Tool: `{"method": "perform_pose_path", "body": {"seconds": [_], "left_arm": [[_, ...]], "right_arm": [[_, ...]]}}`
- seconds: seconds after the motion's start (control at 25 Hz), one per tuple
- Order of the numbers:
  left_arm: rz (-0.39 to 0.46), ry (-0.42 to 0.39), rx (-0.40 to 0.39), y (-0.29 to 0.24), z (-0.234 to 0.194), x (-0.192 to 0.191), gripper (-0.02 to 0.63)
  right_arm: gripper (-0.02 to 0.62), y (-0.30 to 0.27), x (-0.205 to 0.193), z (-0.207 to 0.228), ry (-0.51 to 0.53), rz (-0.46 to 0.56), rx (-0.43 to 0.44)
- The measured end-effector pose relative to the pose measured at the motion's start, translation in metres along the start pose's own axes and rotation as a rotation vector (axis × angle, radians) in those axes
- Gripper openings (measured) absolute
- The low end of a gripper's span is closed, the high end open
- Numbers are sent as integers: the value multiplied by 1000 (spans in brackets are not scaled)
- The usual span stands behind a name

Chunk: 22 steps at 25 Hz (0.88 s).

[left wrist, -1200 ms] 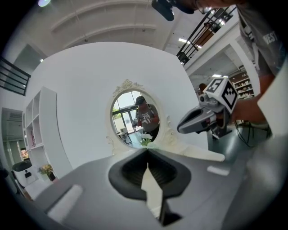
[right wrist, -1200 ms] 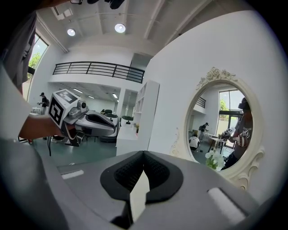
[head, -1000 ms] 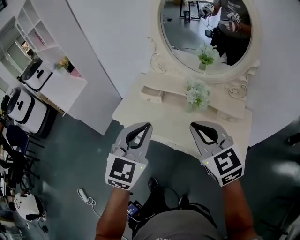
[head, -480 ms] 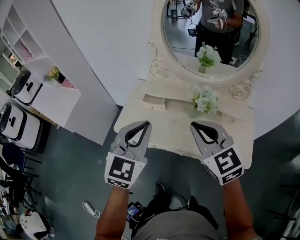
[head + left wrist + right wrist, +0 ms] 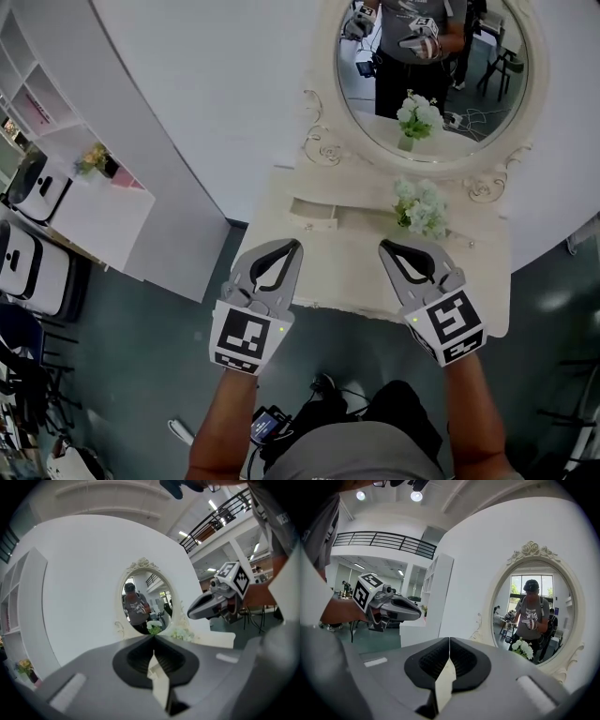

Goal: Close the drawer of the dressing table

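Dressing table stood against the white wall before you, its small drawer jutting from the raised shelf at the left, well apart from the flowers. Your left gripper and right gripper hovered over the near edge, each with its jaws pressed together on nothing. You would likely have done best pushing the drawer front squarely with the left tips, since bare tabletop lay between.

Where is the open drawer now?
In the head view, the drawer is on the dressing table, left of the flowers, just beyond the left gripper.
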<state>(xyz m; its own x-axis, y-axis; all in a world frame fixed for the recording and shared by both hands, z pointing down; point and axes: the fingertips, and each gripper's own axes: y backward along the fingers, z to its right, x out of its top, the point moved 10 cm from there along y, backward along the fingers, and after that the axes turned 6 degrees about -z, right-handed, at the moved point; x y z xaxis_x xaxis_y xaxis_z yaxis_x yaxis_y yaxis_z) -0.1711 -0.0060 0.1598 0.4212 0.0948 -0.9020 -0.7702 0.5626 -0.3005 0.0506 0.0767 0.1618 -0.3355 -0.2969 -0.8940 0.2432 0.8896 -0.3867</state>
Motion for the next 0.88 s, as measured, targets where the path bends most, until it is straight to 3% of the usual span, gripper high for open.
{"method": "perform_pose_path", "body": {"seconds": [0.24,0.88], "left_arm": [[-29,15,10,-13,-18,-12,3],[-133,68,179,-57,-35,-15,3]], "right_arm": [[9,-28,2,5,-3,-3,31],[9,-98,-13,68,22,35,198]]}}
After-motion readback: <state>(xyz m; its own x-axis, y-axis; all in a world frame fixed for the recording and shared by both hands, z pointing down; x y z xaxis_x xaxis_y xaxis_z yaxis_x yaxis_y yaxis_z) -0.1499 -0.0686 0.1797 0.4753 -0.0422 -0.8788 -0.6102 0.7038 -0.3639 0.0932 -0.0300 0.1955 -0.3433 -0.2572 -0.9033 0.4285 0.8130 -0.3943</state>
